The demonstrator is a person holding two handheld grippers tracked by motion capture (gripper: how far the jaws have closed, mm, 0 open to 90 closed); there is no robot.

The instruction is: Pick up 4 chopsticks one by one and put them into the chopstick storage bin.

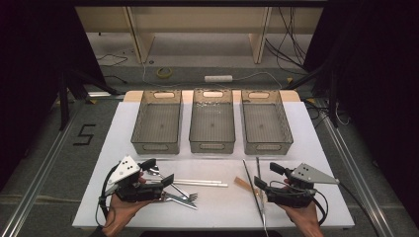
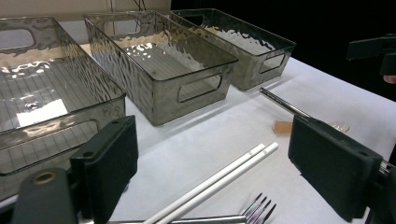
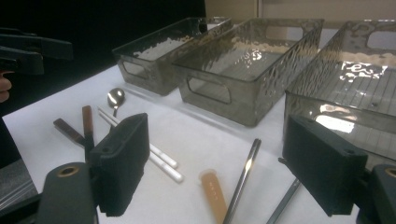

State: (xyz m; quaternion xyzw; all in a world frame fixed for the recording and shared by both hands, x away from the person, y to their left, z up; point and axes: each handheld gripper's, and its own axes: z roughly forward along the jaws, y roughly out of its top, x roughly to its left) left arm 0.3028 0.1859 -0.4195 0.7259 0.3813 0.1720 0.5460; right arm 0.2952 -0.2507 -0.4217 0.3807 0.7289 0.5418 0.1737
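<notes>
On the white board (image 1: 217, 210) lie two white chopsticks (image 1: 200, 182), forks (image 1: 187, 197), a spoon (image 1: 154, 171), a pair of metal chopsticks (image 1: 258, 190) and a small tan piece (image 1: 242, 183). My left gripper (image 1: 158, 171) hovers open over the forks and spoon at the front left. In its own view the left gripper (image 2: 219, 163) has wide jaws, with the white chopsticks (image 2: 219, 179) and fork tines (image 2: 259, 207) on the board below. My right gripper (image 1: 268, 176) is open at the front right. In the right gripper view (image 3: 219, 172) the metal chopsticks (image 3: 243, 179) and tan piece (image 3: 212, 193) lie beneath it.
Three see-through grey bins stand in a row at the back of the board: left (image 1: 155, 146), middle (image 1: 212, 146), right (image 1: 268, 146). Each looks empty. A bare strip of board separates bins and cutlery. Floor with cables and a tape roll (image 1: 164, 72) lies beyond.
</notes>
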